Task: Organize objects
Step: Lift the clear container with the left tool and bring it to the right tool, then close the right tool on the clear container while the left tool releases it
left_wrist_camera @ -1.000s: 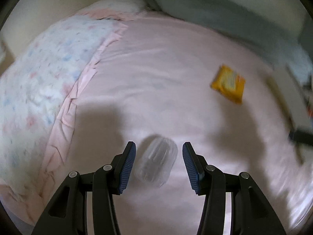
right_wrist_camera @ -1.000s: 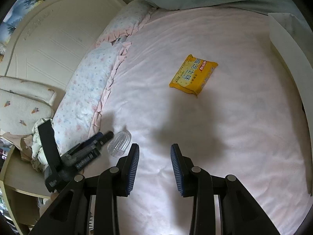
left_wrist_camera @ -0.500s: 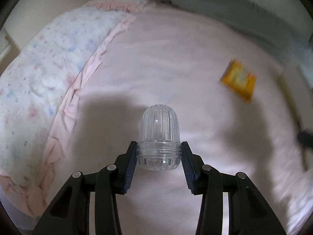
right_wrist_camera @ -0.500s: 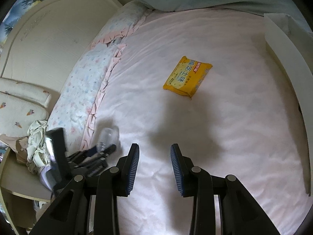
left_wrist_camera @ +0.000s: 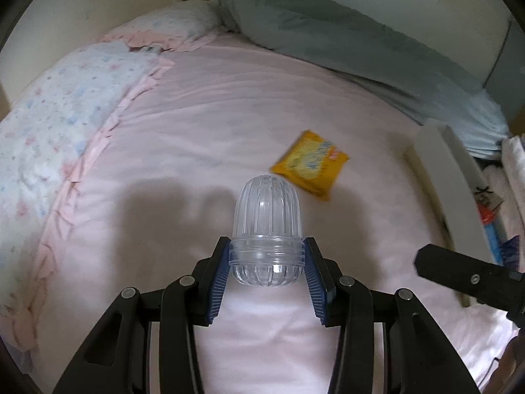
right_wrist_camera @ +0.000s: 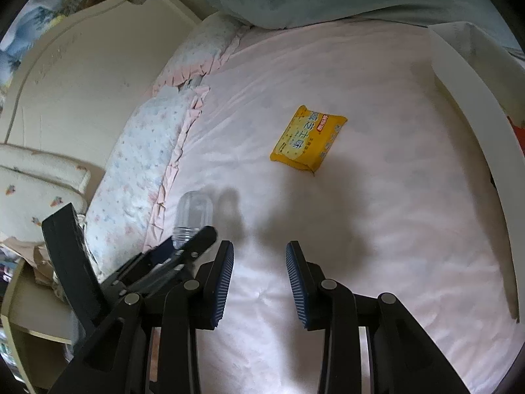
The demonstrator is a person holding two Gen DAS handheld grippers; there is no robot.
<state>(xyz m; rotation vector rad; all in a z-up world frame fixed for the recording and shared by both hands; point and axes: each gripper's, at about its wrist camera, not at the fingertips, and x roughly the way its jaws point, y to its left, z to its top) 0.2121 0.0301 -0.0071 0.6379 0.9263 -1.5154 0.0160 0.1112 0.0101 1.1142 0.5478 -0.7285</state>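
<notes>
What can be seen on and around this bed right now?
clear plastic dome cap: one, transparent, ribbed, clamped by its rim between the pads of the left gripper, lifted above the sheet
snack packet: one, yellow, flat on the middle of the sheet
bed sheet: one, pale pink, covers the mattress
floral pillows: two, white with pastel print and pink frills, along the headboard side
grey-green quilt: one, bunched at the far edge
headboard: one, cream
left hand-held gripper: one, black with blue pads, shut on the cap
right hand-held gripper: one, black with blue pads, open, empty
</notes>
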